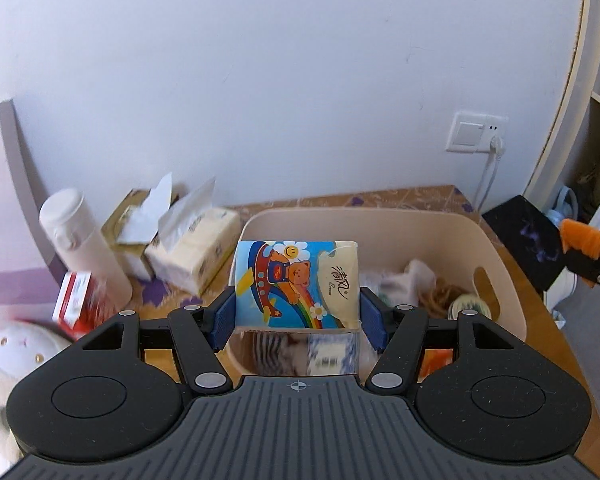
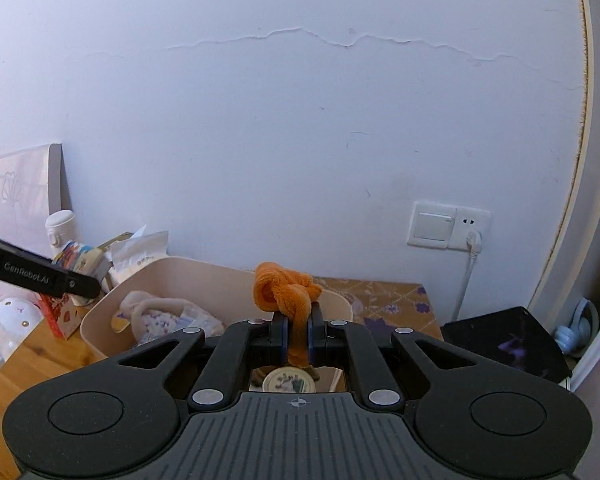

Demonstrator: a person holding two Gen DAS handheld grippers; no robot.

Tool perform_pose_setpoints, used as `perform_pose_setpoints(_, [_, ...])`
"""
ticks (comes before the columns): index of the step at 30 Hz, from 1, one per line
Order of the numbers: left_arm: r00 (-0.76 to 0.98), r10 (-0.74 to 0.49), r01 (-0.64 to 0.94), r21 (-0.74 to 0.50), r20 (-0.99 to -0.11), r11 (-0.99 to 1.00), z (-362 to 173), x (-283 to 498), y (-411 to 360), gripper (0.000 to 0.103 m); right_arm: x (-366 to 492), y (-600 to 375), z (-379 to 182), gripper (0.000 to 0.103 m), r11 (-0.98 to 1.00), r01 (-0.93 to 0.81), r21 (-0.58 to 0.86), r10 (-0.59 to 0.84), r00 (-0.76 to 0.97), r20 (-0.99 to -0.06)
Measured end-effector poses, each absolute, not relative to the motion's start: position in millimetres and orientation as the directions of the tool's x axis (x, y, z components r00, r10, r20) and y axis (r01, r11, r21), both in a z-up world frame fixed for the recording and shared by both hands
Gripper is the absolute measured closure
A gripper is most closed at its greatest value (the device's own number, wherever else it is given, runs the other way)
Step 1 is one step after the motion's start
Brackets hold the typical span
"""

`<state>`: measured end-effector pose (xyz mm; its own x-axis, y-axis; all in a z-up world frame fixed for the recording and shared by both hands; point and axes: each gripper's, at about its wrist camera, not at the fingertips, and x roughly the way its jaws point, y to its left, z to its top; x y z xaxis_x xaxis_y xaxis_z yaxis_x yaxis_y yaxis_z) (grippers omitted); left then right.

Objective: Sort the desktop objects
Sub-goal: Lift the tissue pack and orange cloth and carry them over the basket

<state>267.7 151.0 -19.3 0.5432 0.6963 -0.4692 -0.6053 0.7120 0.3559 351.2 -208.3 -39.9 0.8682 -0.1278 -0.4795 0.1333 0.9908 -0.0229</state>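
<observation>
1. Left gripper (image 1: 297,306): its blue pads (image 1: 225,316) press both sides of a tissue pack (image 1: 296,284) printed with a cartoon bear in an aeroplane and a rainbow. The pack is clamped upright and held above the near left part of the bin.
2. Beige storage bin (image 1: 496,256): an open-topped plastic tub with a handle slot in its wall, standing on the wooden desk (image 1: 536,300). Inside lie pale fabric pieces, a tangle of brown cord and a round tin (image 1: 470,306) at about 3 o'clock from the pack.
3. Right gripper (image 2: 297,334): jaws clenched on an orange cloth (image 2: 286,294), a plush knotted strip. The knot bulges above the pads and a short tail hangs below them. It hangs over the bin's right end, with the round tin directly beneath in the right wrist view.
4. At 9 to 10 o'clock from the bin, in the left wrist view: a white bottle (image 1: 82,240), an opened soft tissue pack (image 1: 194,252) with sheets pulled up, a cardboard tissue box (image 1: 130,216) behind it, and a red-and-white carton (image 1: 74,300). A white plush toy (image 1: 16,344) sits at 8 o'clock.
5. At 2 to 3 o'clock from the bin: a black box (image 1: 528,240) at the desk's edge, and a wall socket (image 1: 476,133) with a white plug and cable.
</observation>
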Motion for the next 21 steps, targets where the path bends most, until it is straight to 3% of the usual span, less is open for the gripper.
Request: perform_pose_setpoints(21, [0.394,0.687,-0.576,0.418,-0.611,0.703,-76,336,204,0.039,442,-208,-90,0.094,0.999,0.054,0.001,-0.041,0.764,-0.643])
